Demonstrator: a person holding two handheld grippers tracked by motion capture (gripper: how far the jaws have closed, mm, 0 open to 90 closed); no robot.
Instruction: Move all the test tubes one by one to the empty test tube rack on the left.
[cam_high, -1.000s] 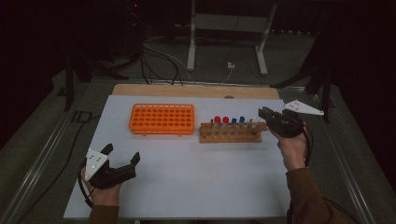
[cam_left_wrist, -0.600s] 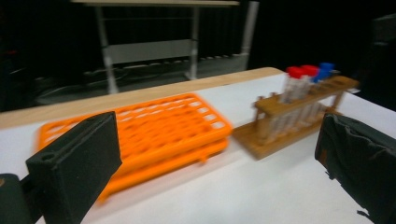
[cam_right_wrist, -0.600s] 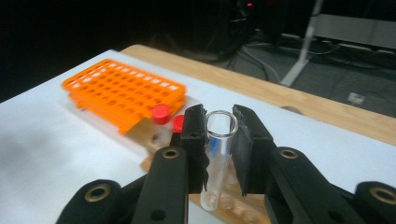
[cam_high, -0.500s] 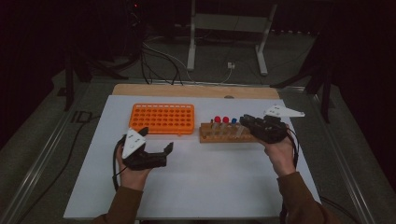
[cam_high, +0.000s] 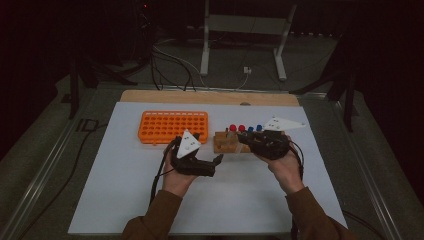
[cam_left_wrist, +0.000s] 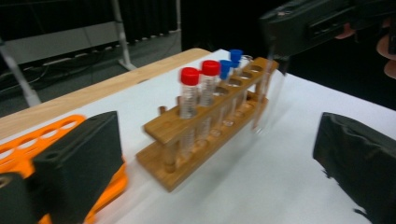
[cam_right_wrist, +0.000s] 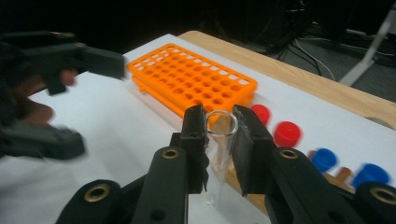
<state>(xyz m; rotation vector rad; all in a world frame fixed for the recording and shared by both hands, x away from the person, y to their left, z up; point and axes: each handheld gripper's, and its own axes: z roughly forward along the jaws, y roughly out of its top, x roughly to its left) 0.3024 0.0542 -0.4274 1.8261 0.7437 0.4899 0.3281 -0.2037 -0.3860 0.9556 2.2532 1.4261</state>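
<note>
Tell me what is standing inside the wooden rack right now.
The wooden rack holds two red-capped tubes and two blue-capped tubes; several front holes stand open. The tubes' lower ends are partly hidden behind its front rail. The right gripper holds an uncapped glass tube beside it.

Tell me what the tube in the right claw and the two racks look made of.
Uncapped tube: clear and see-through, glass or clear plastic; cannot tell which. Brown rack: wood with visible grain, fairly matte. Orange rack: looks like moulded plastic, uniform bright colour, smooth grid of holes.
</note>
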